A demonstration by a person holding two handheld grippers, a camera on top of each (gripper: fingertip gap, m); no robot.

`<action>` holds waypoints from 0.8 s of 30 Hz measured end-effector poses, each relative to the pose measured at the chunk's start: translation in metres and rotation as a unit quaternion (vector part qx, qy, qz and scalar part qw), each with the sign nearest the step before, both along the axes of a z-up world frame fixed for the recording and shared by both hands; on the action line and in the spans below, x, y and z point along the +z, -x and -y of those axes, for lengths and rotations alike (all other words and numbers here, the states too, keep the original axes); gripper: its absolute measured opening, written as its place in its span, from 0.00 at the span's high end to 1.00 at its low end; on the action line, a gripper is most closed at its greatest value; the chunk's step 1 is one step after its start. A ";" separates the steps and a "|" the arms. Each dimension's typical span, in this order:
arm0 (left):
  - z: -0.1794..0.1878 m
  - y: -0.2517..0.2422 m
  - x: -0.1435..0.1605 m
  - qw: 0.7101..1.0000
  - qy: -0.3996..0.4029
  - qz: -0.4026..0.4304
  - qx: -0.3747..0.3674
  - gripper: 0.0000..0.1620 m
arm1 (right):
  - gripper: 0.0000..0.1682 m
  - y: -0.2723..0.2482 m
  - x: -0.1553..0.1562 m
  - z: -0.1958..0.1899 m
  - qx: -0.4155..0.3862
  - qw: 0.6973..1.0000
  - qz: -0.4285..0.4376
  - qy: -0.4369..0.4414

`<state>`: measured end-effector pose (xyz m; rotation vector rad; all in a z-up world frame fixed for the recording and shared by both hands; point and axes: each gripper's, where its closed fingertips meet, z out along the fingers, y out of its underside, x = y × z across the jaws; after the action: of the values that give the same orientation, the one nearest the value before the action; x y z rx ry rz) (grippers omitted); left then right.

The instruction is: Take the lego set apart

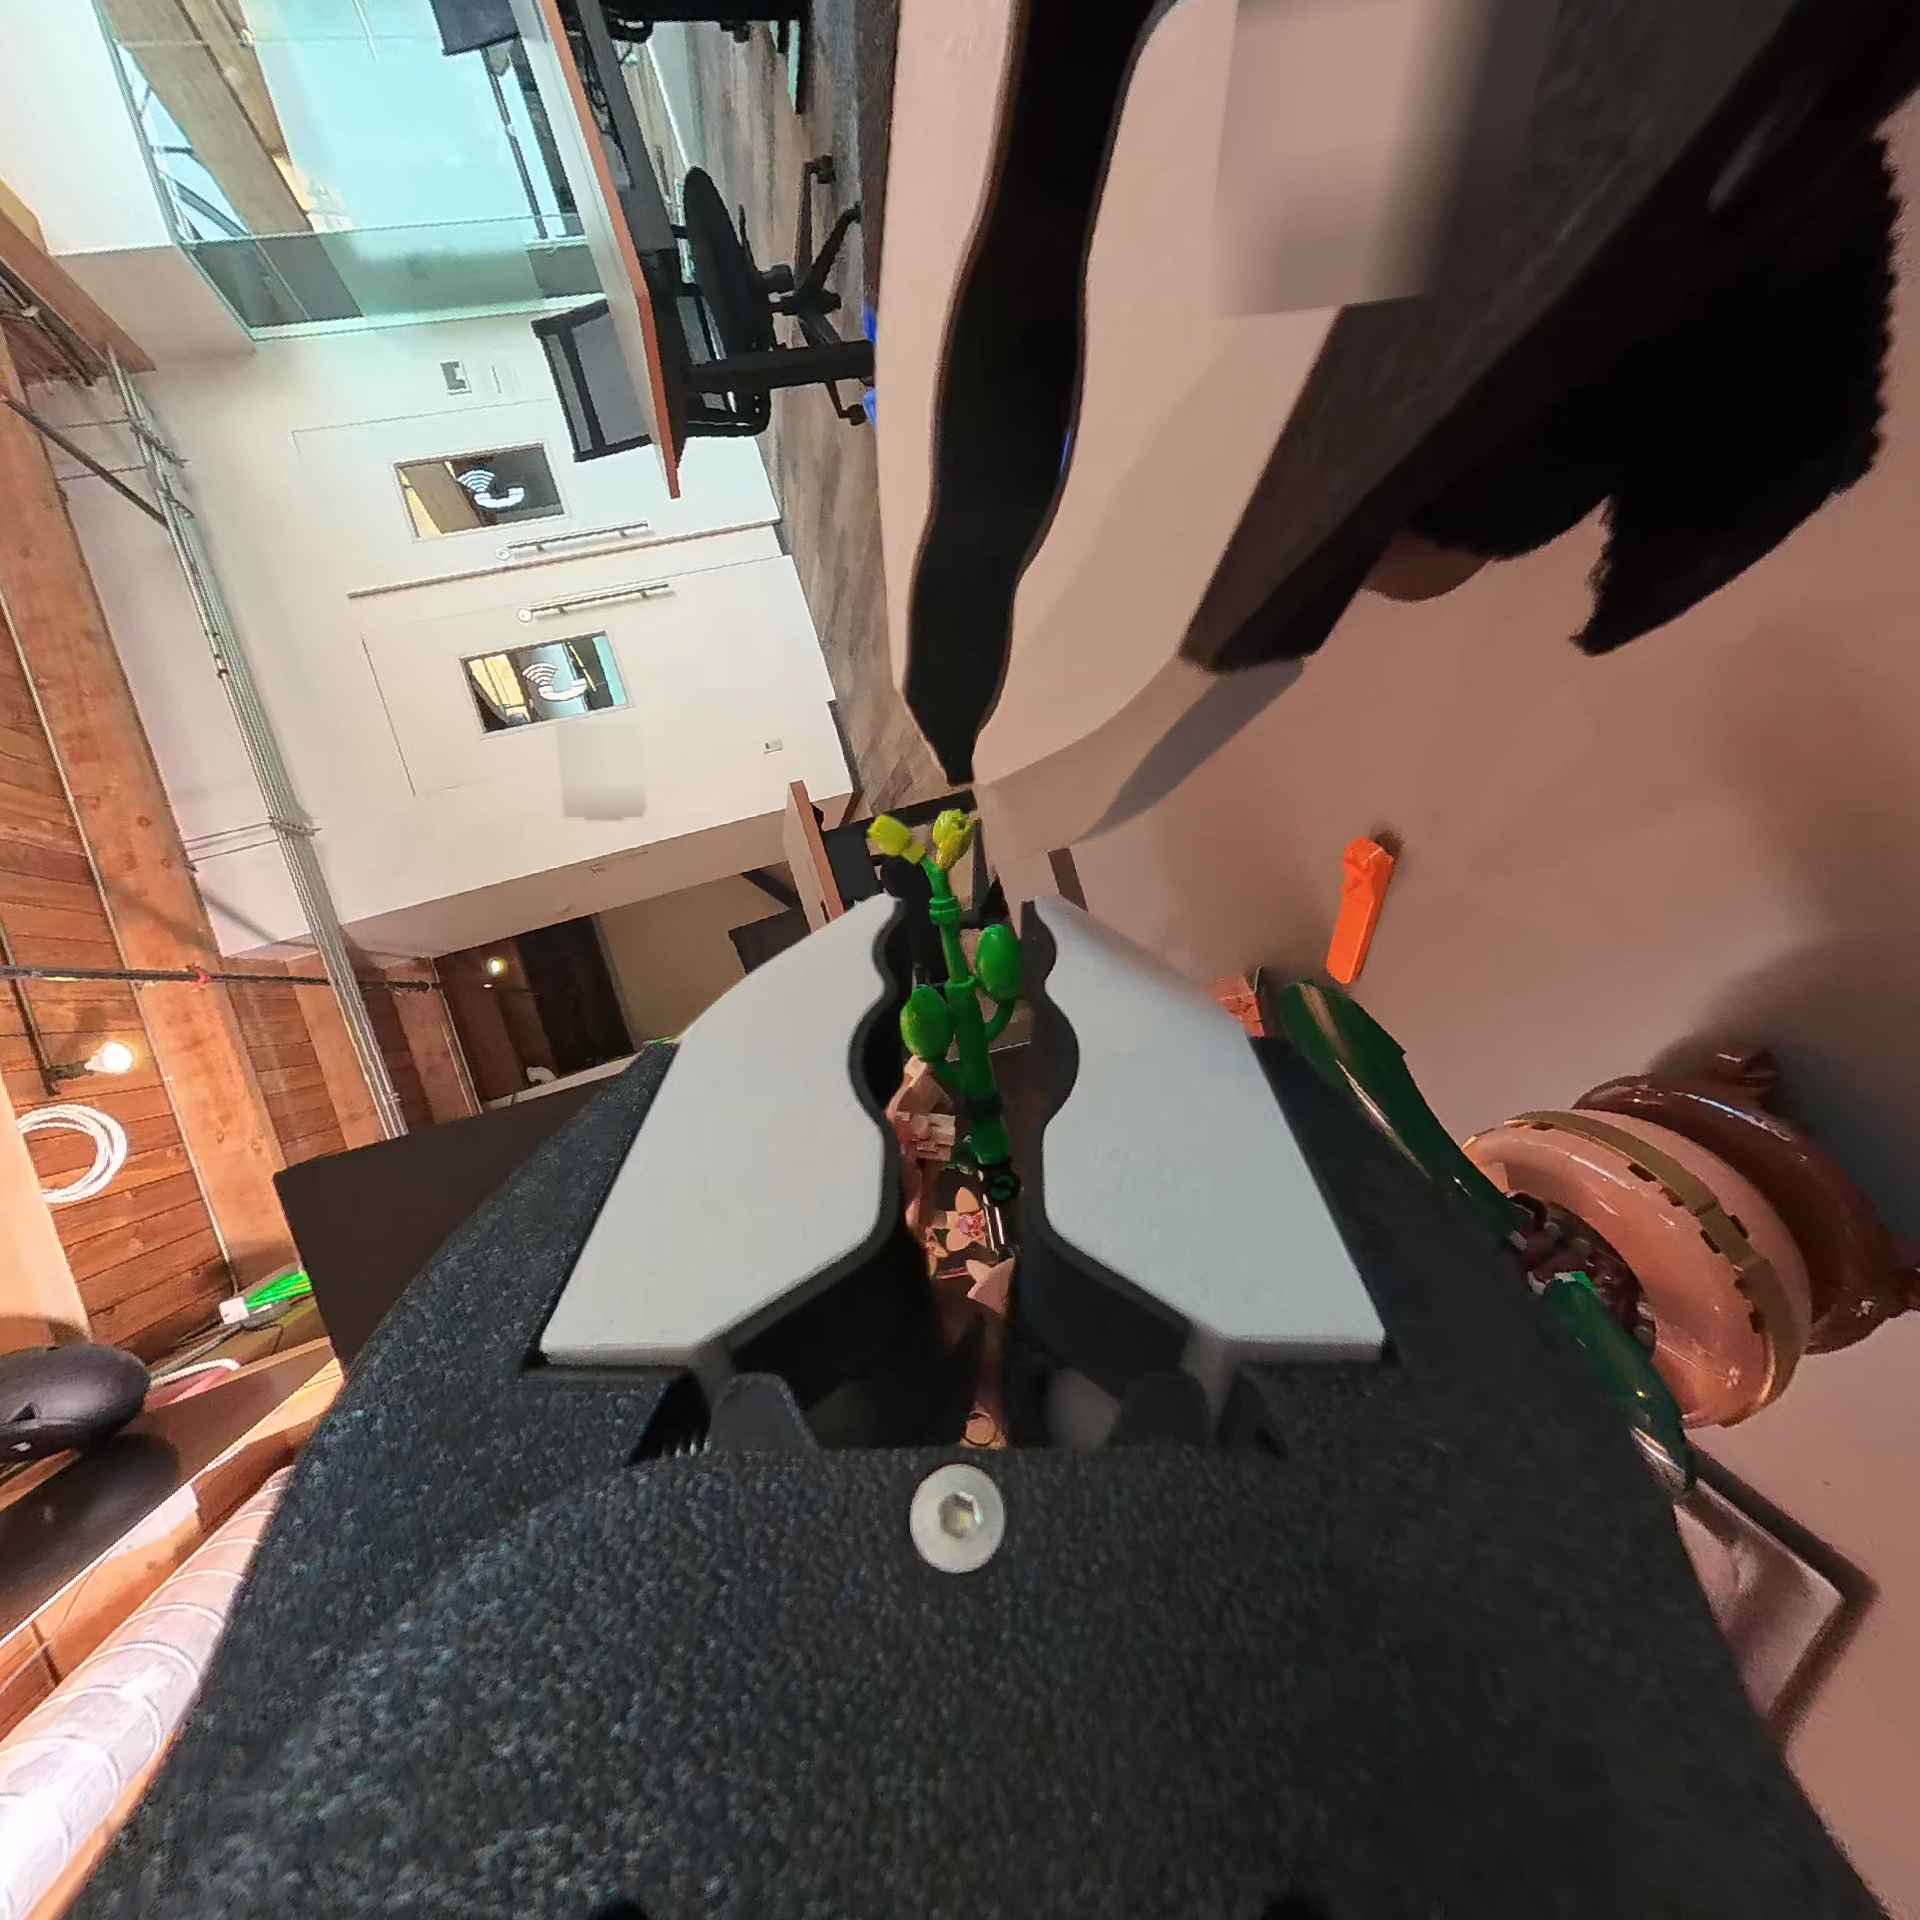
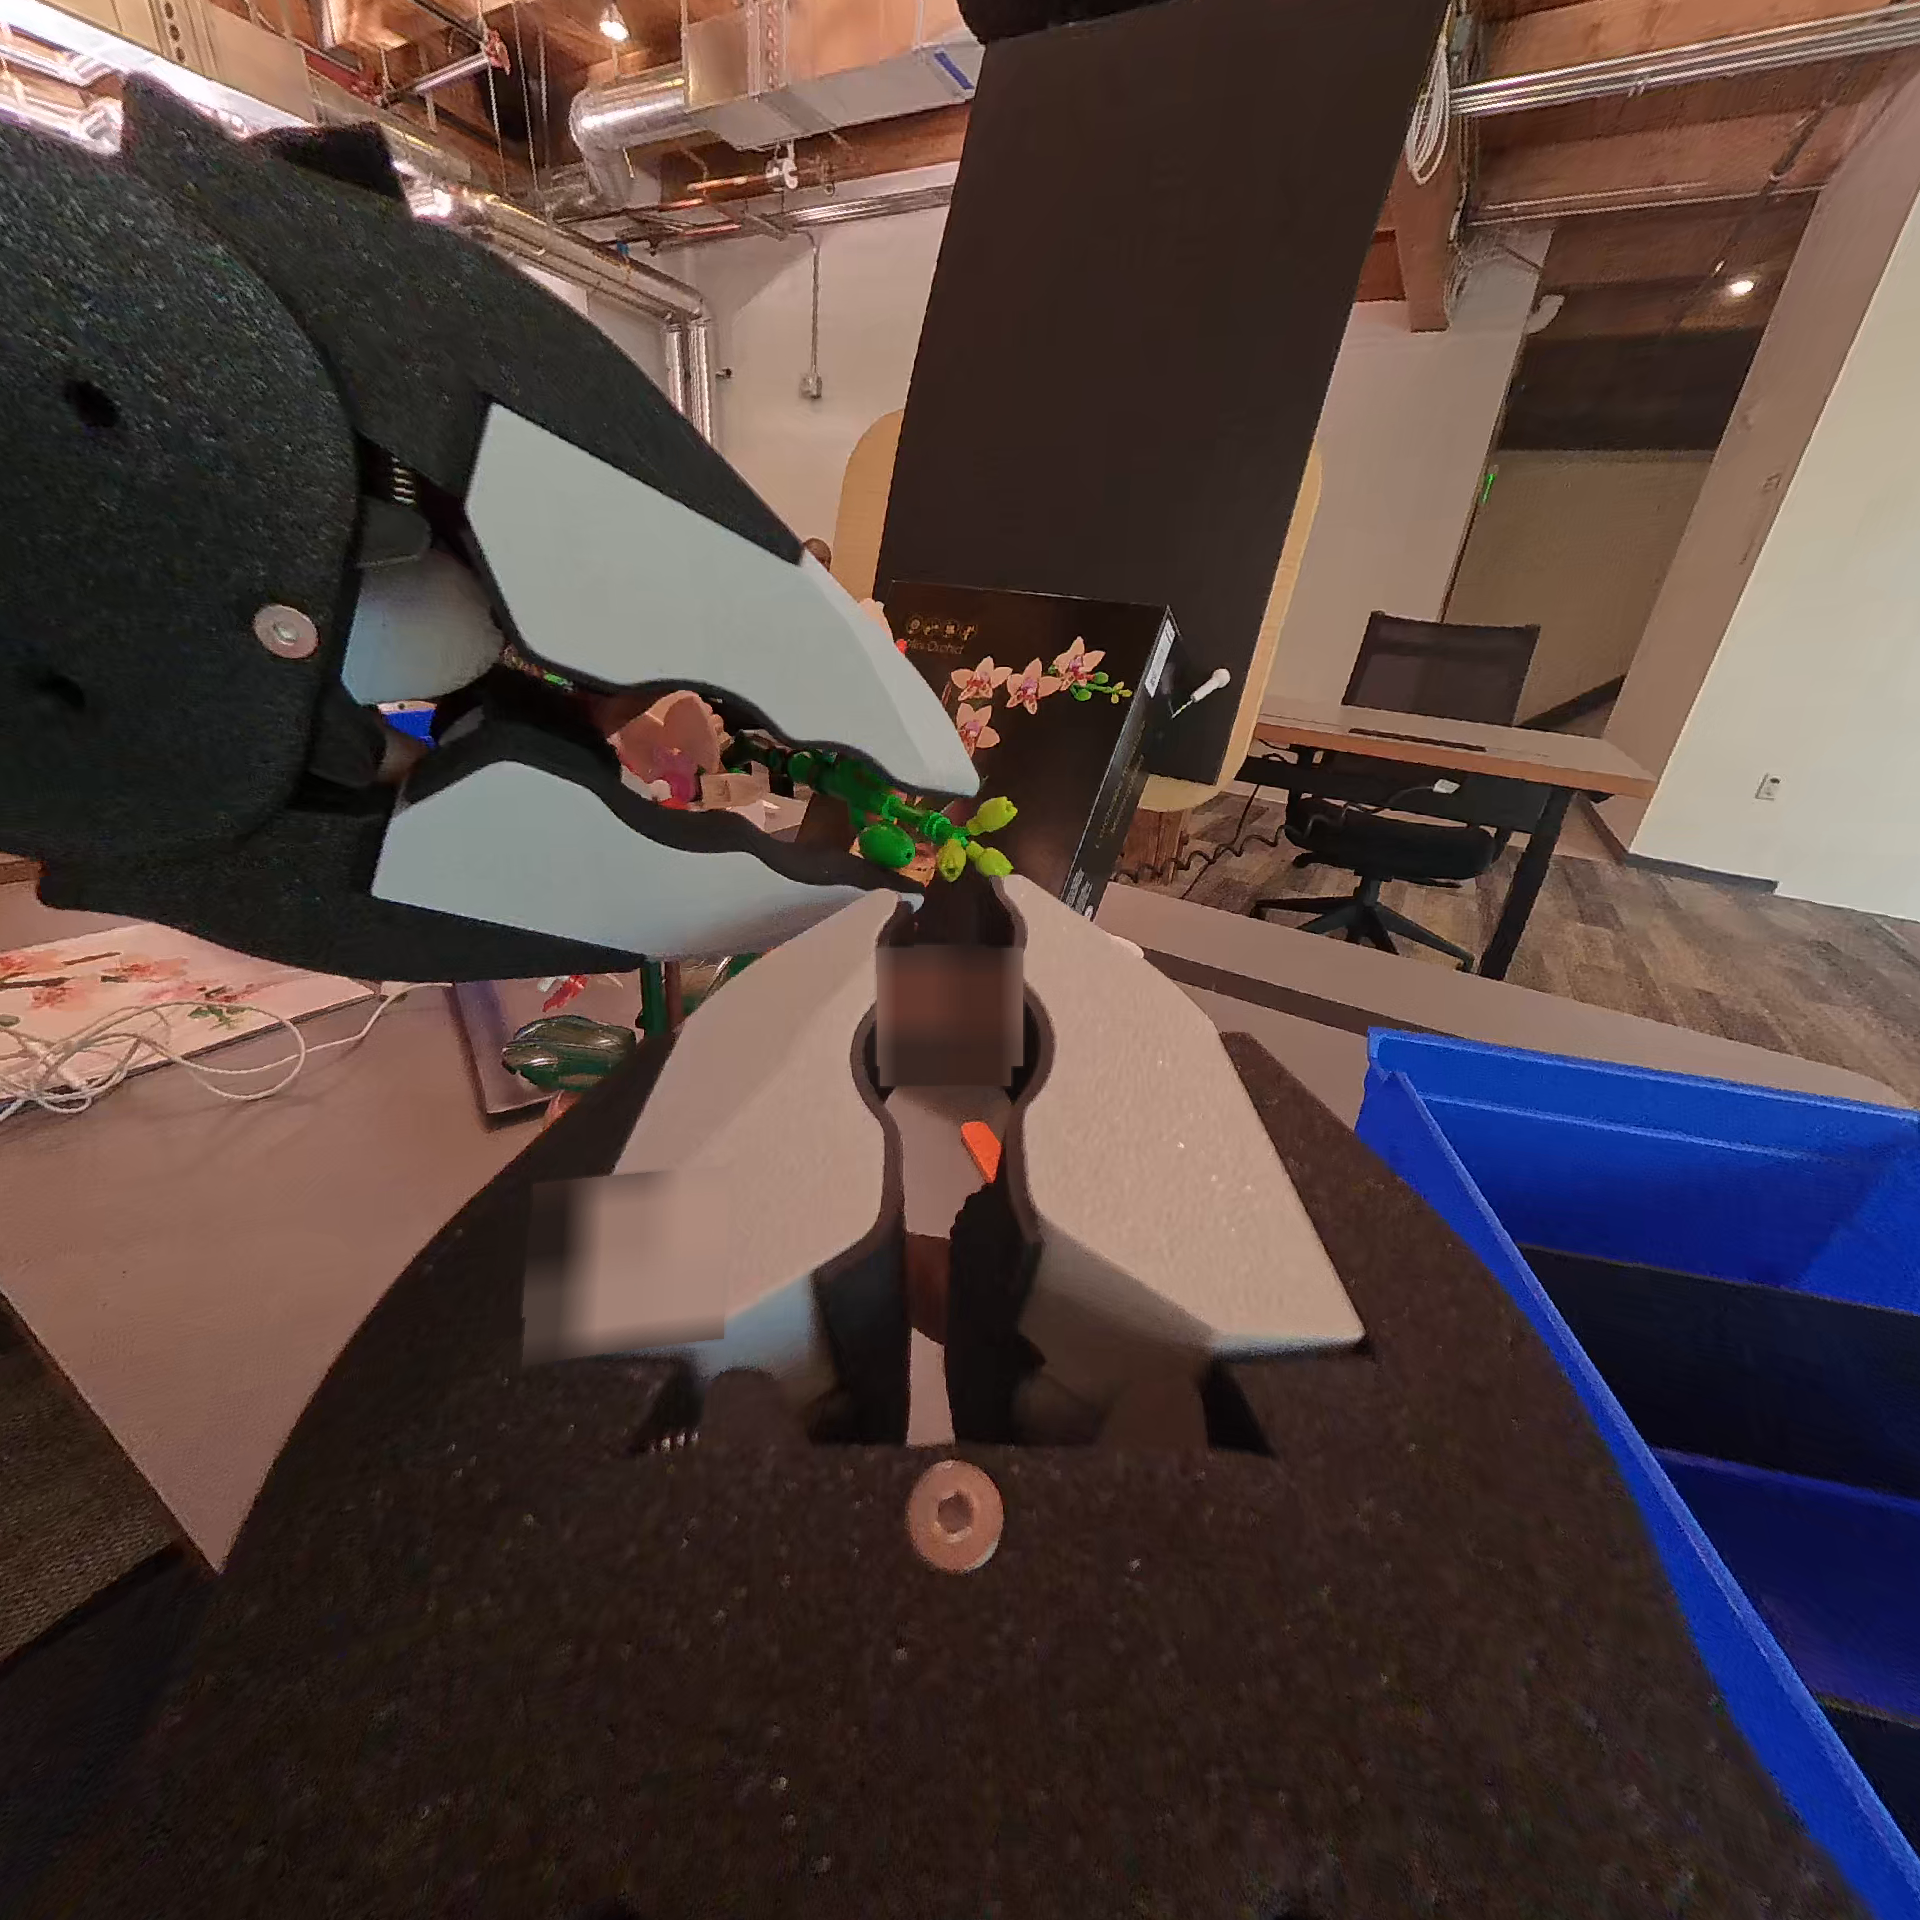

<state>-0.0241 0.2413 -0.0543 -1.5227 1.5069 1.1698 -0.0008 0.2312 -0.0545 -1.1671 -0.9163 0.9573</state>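
A green lego orchid stem (image 1: 961, 1039) with green and yellow-green buds (image 1: 951, 831) lies between the grey fingers of my left gripper (image 1: 961, 925), which is shut on it and holds it in the air. In the right wrist view the same stem (image 2: 831, 779) with a pink flower (image 2: 675, 738) sits in the left gripper (image 2: 940, 836). My right gripper (image 2: 956, 899) has its tips just under the buds (image 2: 987, 816); its jaws stand a narrow gap apart with nothing between them. The pink-brown lego pot (image 1: 1662, 1195) with dark green leaves (image 1: 1351, 1049) stands on the table.
An orange brick separator (image 1: 1361, 914) lies on the grey table (image 2: 208, 1195). A blue divided bin (image 2: 1662, 1195) is at the right. The black lego box (image 2: 1039, 707) stands behind, with a tall black panel (image 2: 1143, 312). An instruction booklet (image 2: 156, 987) and white cable lie at the left. Both grippers' tips are close together, under 4 cm apart.
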 end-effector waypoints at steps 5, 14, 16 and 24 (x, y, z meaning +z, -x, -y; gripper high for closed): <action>0.000 -0.001 -0.001 1.000 0.001 0.004 0.002 0.91 | 0.94 0.003 0.002 0.000 -0.011 1.000 0.002 -0.011; 0.001 -0.001 0.000 1.000 -0.001 0.012 -0.001 0.92 | 0.96 0.007 0.007 -0.002 -0.029 0.999 0.008 -0.034; 0.001 -0.001 0.000 1.000 -0.001 0.013 -0.001 0.92 | 0.96 0.008 0.007 -0.003 -0.031 0.999 0.010 -0.039; -0.001 -0.001 0.000 1.000 0.000 0.027 0.002 0.92 | 0.98 0.008 0.006 -0.002 -0.040 0.998 0.020 -0.054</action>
<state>-0.0235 0.2420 -0.0543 -1.5454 1.4682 1.1211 -0.0091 0.2337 -0.0484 -1.1260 -0.9340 0.8132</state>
